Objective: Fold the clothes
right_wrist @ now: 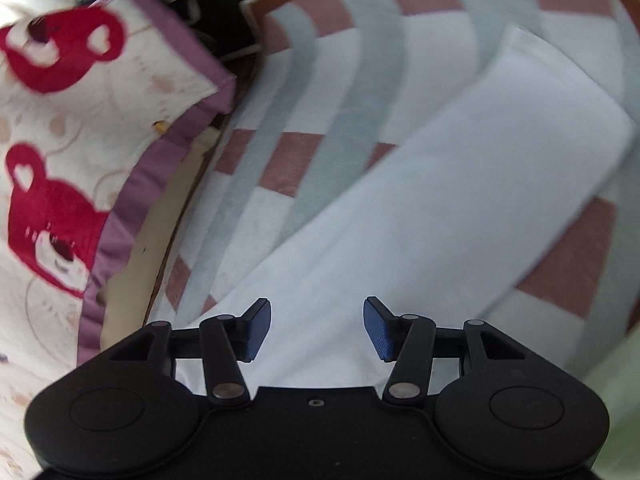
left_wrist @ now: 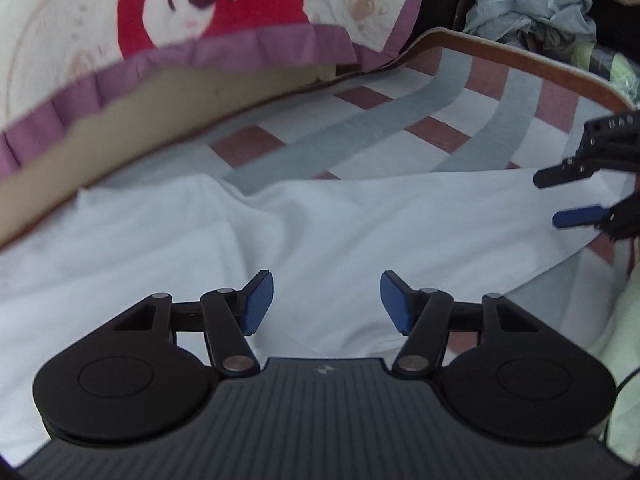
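1. The left gripper (left_wrist: 327,303) sits at lower centre of its view, jaws spread wide with nothing between them, above the white garment (left_wrist: 248,236).
2. The right gripper (right_wrist: 317,329) is likewise released over the white garment, which runs folded toward the upper right of its view.
3. The garment lies on a checked sheet (left_wrist: 404,136); a bear-print quilt (left_wrist: 208,12) fills the upper left.
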